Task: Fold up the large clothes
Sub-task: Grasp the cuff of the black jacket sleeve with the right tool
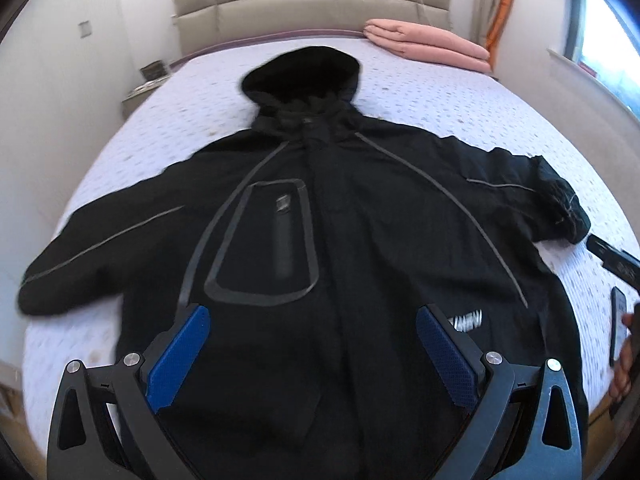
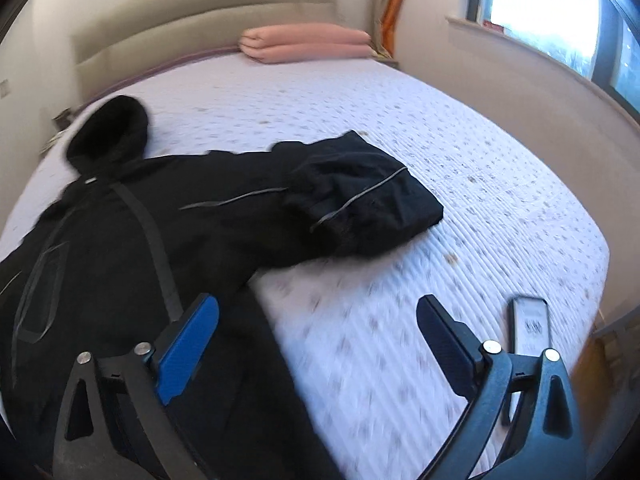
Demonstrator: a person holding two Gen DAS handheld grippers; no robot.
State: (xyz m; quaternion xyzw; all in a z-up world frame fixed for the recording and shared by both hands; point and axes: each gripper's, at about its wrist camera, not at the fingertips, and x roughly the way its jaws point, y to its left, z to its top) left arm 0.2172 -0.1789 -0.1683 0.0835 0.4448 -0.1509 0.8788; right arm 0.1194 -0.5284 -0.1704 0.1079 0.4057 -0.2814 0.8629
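My left gripper (image 1: 312, 340) hangs with jaws spread wide and empty, the black jacket (image 1: 340, 220) flat on the bed (image 1: 420, 88) beyond them. My right gripper (image 2: 318, 332) is equally released, the jacket's folded sleeve (image 2: 360, 200) ahead of its jaws.

place: home bedroom | bed (image 1: 420, 92), padded headboard (image 1: 312, 4) (folded pink blanket (image 2: 304, 42))

Left gripper (image 1: 312, 320) showing black curved linkage arms, blue textured finger pads (image 1: 180, 356), silver round screws, right gripper (image 2: 318, 312) wearing matching black frame, blue pads (image 2: 188, 350)
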